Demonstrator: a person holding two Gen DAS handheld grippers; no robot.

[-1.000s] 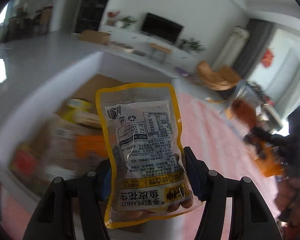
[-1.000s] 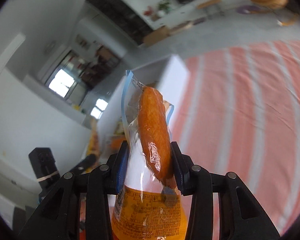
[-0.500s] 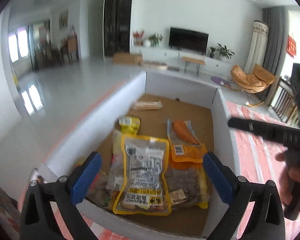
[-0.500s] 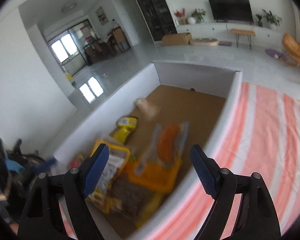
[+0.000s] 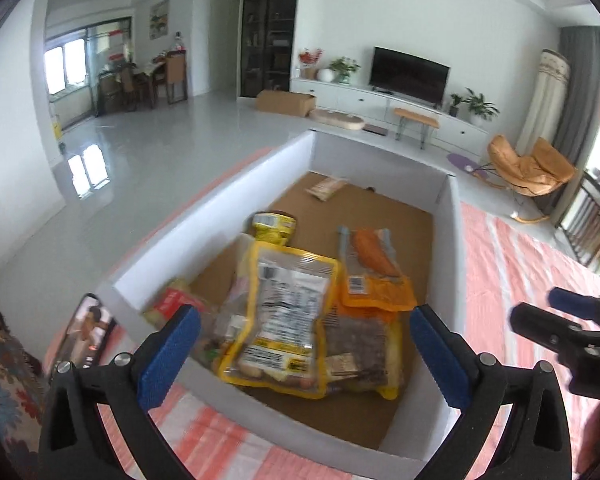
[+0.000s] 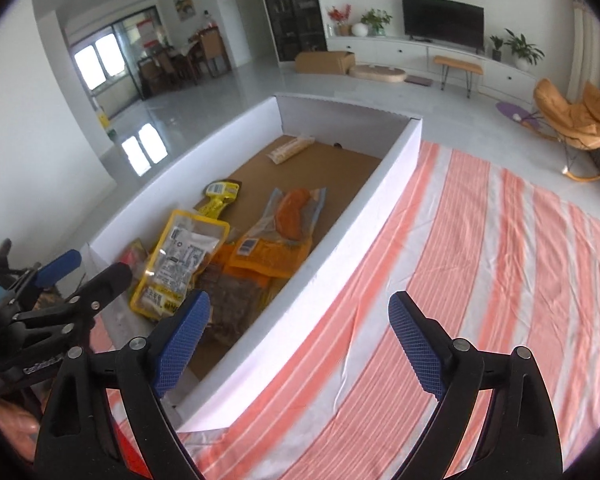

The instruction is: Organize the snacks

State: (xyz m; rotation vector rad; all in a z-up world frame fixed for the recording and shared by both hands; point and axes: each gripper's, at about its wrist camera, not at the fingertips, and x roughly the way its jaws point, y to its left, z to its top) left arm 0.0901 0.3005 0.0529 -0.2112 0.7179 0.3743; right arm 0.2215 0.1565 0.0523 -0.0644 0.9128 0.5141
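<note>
Snacks lie together inside a white box (image 5: 204,236) with a brown cardboard floor, and the box stands on a cloth (image 6: 480,264) with orange and white stripes. Most packets are collected at the near end of the box, probably because this end is closest to the person and easiest to reach. A peanut packet (image 5: 284,316) with a yellow border lies on top of the pile, slightly tilted, and it partly covers a dark packet (image 5: 356,344) beside it. An orange packet (image 5: 374,276) with a piece of orange food inside lies just behind, touching the pile. A small yellow packet (image 5: 272,226) is a little farther back, and one pale packet (image 5: 326,187) lies alone near the far wall, well apart from the others.

The left tongs (image 5: 304,356) hang above the near edge of the box, with the blue pads wide apart and nothing between them; the peanut packet is directly in front of and below them. The right tongs (image 6: 296,344) are also wide apart and hold nothing. They are over the striped cloth, just outside the long right wall of the box, so the snacks are to their left. I judge that both are free for the next packet. No loose snack is visible on the cloth in these views.
</note>
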